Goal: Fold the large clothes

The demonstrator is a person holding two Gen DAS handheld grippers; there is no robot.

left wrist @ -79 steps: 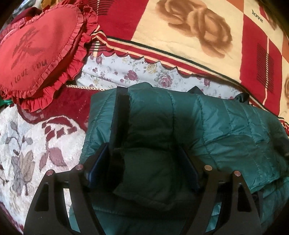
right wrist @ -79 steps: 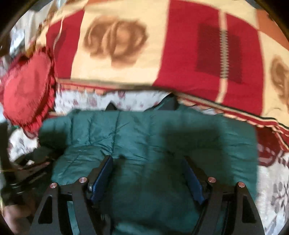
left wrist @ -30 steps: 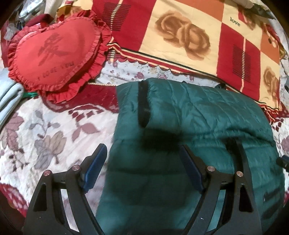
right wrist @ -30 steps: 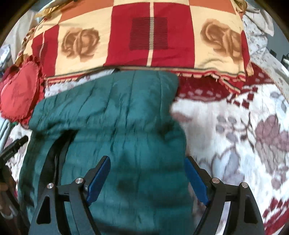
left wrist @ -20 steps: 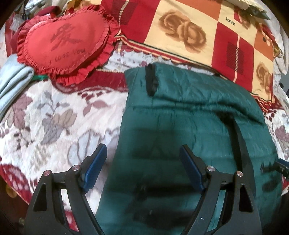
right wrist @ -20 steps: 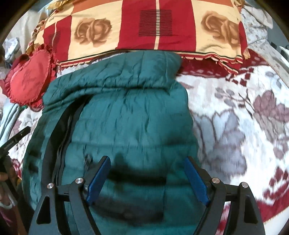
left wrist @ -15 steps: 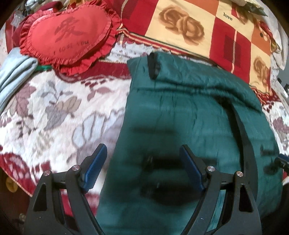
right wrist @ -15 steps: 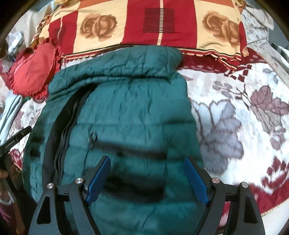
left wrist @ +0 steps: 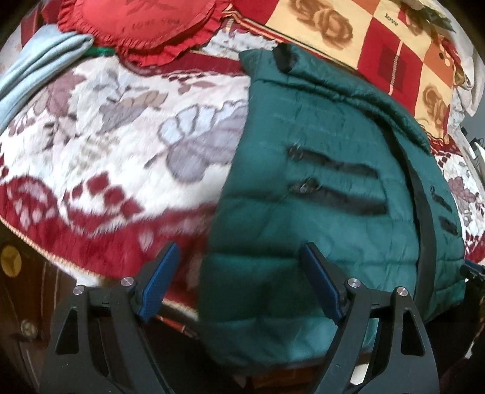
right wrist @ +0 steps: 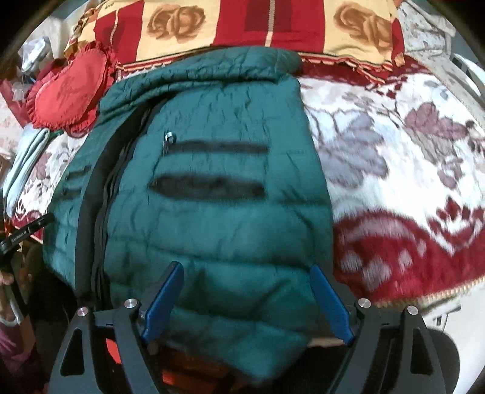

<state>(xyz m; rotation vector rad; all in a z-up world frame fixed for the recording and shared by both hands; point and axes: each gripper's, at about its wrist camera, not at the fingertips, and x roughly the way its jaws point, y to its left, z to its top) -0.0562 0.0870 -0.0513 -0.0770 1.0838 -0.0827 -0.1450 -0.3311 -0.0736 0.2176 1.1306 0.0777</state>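
A dark green quilted jacket (left wrist: 327, 194) lies front up on the bed, its black zipper down the middle and black pocket slits on each side; it also shows in the right wrist view (right wrist: 212, 194). Its hem hangs over the near edge of the bed. My left gripper (left wrist: 239, 282) is open, its jaws wide apart over the jacket's left hem corner. My right gripper (right wrist: 245, 300) is open over the right part of the hem. Neither holds any fabric.
The bed has a white and red floral cover (left wrist: 106, 136) and a red and cream rose blanket (right wrist: 242, 24) at the far side. A red heart cushion (left wrist: 145, 27) and a folded pale blue cloth (left wrist: 36, 60) lie far left. Dark floor lies below the bed edge.
Both grippers have drawn back from the far folded part of the jacket toward me, to the hem at the near bed edge. Both stay open and empty.
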